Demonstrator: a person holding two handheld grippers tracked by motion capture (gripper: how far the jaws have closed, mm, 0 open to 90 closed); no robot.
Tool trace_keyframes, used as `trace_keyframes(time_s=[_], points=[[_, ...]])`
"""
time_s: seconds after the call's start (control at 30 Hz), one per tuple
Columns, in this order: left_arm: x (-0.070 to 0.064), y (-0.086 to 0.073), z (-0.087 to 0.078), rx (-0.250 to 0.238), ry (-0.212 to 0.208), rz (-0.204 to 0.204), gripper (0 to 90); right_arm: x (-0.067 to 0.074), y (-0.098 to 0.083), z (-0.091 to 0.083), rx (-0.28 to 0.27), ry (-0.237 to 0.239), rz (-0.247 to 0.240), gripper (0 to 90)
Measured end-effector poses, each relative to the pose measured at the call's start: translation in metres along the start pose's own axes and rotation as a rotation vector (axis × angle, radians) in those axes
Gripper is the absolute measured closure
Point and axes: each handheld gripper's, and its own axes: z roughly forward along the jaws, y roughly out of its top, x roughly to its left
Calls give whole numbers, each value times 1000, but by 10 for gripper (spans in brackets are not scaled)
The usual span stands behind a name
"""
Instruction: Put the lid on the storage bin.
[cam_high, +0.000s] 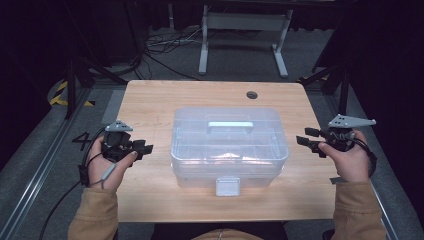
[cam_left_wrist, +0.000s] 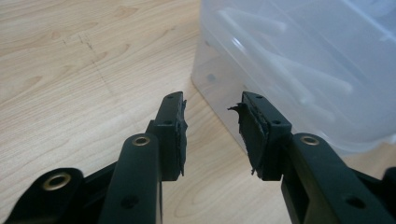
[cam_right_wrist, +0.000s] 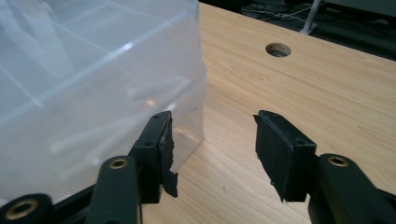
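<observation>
A sleeve (cam_high: 95, 212) leads to the left tool (cam_high: 141, 148), the right tool (cam_high: 306, 137) opposite; both gape, holding nothing. Between them a box (cam_high: 229, 147) sits mid-surface (cam_high: 150, 100). Beyond: grey floor (cam_high: 165, 70), cables (cam_high: 160, 42).

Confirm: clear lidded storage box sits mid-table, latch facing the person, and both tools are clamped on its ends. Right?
Not quite. Both tools are open and off the box: the left tool and right tool hang beside the clear storage box with gaps, as the high view shows. The latch does face the person.
</observation>
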Motion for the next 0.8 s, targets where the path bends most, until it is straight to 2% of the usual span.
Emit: trace_keyframes(time_s=[0.27,0.43,0.8], points=[[17,-7,22,-11,-16,-25,565,-17,-14,14,7,-39,-21,412],[22,-11,34,2,-3,-35,549,-23,-22,22,6,-62,8,399],[30,-19,56,20,-13,-47,532,-32,-39,40,29,-77,47,393]])
